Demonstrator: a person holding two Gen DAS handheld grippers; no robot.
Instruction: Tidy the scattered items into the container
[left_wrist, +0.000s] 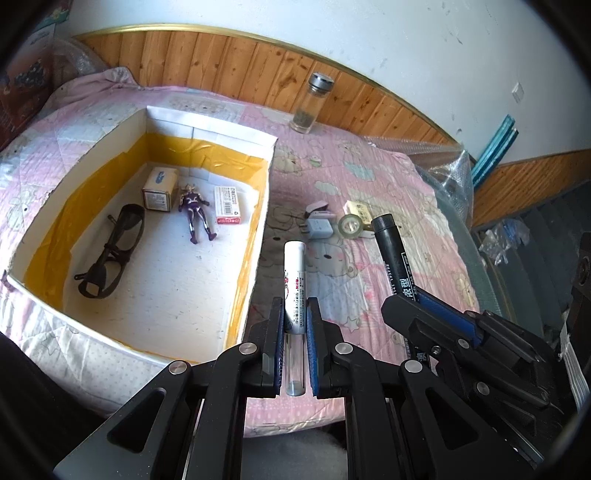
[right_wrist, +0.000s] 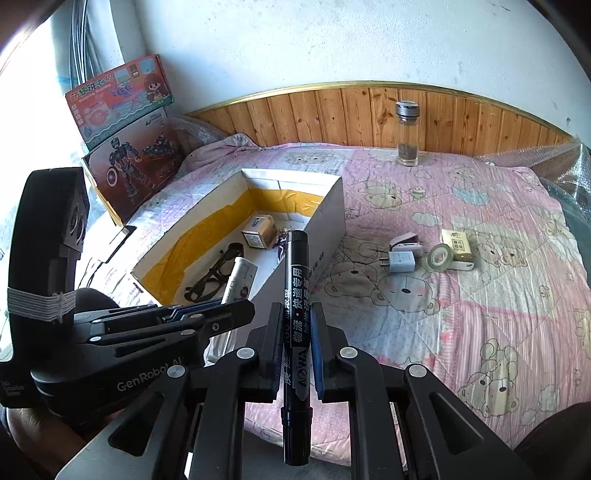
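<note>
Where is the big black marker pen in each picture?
Left wrist view: the black marker pen is right of centre, slanting up from the right hand-held gripper.
Right wrist view: the pen stands bottom centre, clamped in that gripper.
Shared landmark: the clear glass bottle with the silver lid by the wooden wall panel.

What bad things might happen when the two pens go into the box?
1. The left tool and right tool hang close side by side, so they might bump.
2. The white pen or black marker might land on the glasses or the toy figure in the box.
</note>
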